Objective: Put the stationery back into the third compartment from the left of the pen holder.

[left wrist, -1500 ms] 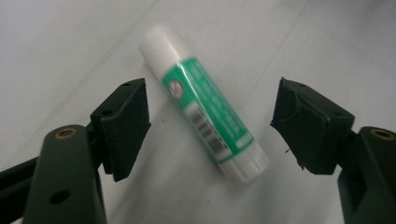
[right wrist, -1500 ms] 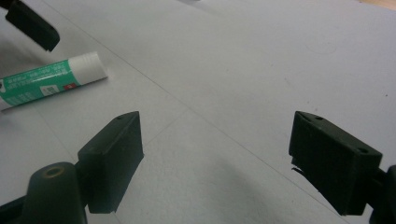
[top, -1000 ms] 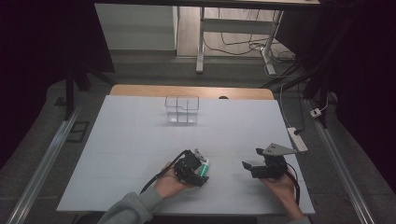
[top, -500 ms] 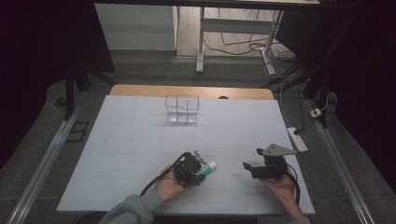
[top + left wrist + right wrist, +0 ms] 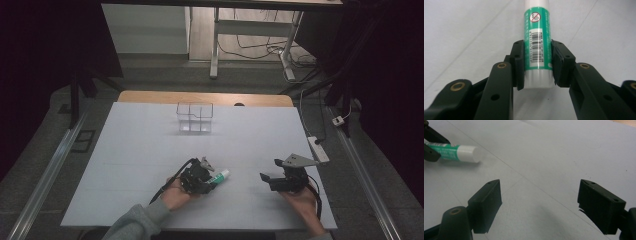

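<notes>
Left gripper (image 5: pixel 537 65) has the glue stick (image 5: pixel 536 37) clamped: both jaws press on the green barcode label, just above the white base end. The jaws have just closed on it. In the high view the stick (image 5: pixel 219 176) lies low on the worktop (image 5: pixel 140 150), near edge, slightly left of centre, white end pointing right and a bit far. Can't tell whether it's lifted off the surface yet; from the right gripper view (image 5: pixel 451 152) it looks to be resting on it or barely off it.

Right gripper (image 5: pixel 267 179) sits near-right, well apart from the stick, jaws spread wide with nothing between them, just bare worktop. Idle for now.

Clear plastic organiser (image 5: pixel 195 117) with compartments stands at the far edge, around centre, well apart from both grippers. Looks empty from here, but it's transparent and small in the frame, so not certain.

Progress, my read:
- Done: approach and grasp on the stick. Grip looks square and centred across the barrel.
- Left: lift, carry to the far side, and, if the organiser is the destination as I'd guess, drop the stick in a compartment. That's most of the job.
- Watch: the barrel is smooth and round, gripped near one end, so the long free end could sag or rotate on lift.
</notes>
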Motion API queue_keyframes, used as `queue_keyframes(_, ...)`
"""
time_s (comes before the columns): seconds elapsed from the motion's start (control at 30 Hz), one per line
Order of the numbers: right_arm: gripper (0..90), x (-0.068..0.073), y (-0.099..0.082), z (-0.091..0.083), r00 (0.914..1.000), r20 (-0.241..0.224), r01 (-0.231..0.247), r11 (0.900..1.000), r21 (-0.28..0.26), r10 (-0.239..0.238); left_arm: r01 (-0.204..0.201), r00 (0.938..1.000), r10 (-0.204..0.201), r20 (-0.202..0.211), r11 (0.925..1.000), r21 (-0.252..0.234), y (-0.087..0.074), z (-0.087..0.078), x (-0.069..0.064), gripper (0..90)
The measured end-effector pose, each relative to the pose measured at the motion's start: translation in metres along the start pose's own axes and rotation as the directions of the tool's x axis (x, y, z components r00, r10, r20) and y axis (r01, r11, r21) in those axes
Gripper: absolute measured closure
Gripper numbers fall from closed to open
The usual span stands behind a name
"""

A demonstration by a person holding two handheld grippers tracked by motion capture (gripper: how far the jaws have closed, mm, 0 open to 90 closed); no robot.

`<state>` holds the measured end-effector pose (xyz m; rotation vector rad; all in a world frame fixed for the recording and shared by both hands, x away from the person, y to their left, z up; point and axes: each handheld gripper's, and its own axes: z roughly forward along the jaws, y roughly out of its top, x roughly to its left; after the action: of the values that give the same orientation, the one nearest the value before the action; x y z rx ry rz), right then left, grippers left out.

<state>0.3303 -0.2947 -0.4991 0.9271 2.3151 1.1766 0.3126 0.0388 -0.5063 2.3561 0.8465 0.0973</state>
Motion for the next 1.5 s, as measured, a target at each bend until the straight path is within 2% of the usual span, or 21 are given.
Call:
queue_keyframes(0.2, 19.9, -0.001, 0.000, -0.001, 0.9996, -0.017, -0.023, 0.9996, -0.015, 0.022, 0.030, 0.9994, -0.029, 0.020, 0.9977, -0.061, -0.003, -0.015, 0.014, 65.6)
queue_keyframes(0.37, 19.9, -0.001, 0.000, 0.000, 0.9996, -0.020, -0.020, 0.9997, -0.014, 0.020, 0.062, 0.9976, -0.057, 0.038, 0.9905, -0.123, -0.007, -0.029, 0.026, 65.6)
queue_keyframes(0.53, 19.9, -0.001, 0.000, 0.000, 0.9995, -0.023, -0.020, 0.9997, -0.012, 0.020, 0.094, 0.9947, -0.083, 0.061, 0.9725, -0.213, -0.012, -0.045, 0.037, 65.6)
queue_keyframes(0.67, 19.9, -0.001, 0.000, 0.000, 0.9995, -0.022, -0.024, 0.9996, -0.013, 0.023, 0.116, 0.9921, -0.098, 0.079, 0.9550, -0.273, -0.015, -0.055, 0.044, 65.6)
queue_keyframes(0.87, 20.0, -0.001, -0.001, 0.001, 0.9980, -0.054, -0.035, 0.9989, -0.031, 0.034, 0.152, 0.9864, -0.124, 0.108, 0.9370, -0.315, -0.019, -0.060, 0.052, 65.5)
queue_keyframes(1.07, 20.6, -0.001, -0.001, 0.000, 0.9970, -0.065, -0.046, 0.9980, -0.043, 0.043, 0.154, 0.9863, -0.123, 0.110, 0.9242, -0.349, -0.021, -0.064, 0.053, 65.6)
queue_keyframes(1.2, 20.8, -0.001, -0.001, 0.000, 0.9957, -0.077, -0.056, 0.9973, -0.047, 0.052, 0.150, 0.9869, -0.119, 0.109, 0.9207, -0.360, -0.021, -0.064, 0.054, 65.5)
queue_keyframes(1.27, 21.6, -0.001, -0.001, 0.000, 0.9947, -0.079, -0.070, 0.9959, -0.056, 0.066, 0.146, 0.9876, -0.115, 0.108, 0.9214, -0.360, -0.021, -0.064, 0.054, 65.6)
queue_keyframes(1.5, 22.5, 0.000, 0.000, 0.002, 0.9825, -0.139, -0.137, 0.9863, -0.092, 0.123, 0.120, 0.9916, -0.093, 0.090, 0.9243, -0.363, -0.020, -0.062, 0.050, 65.6)
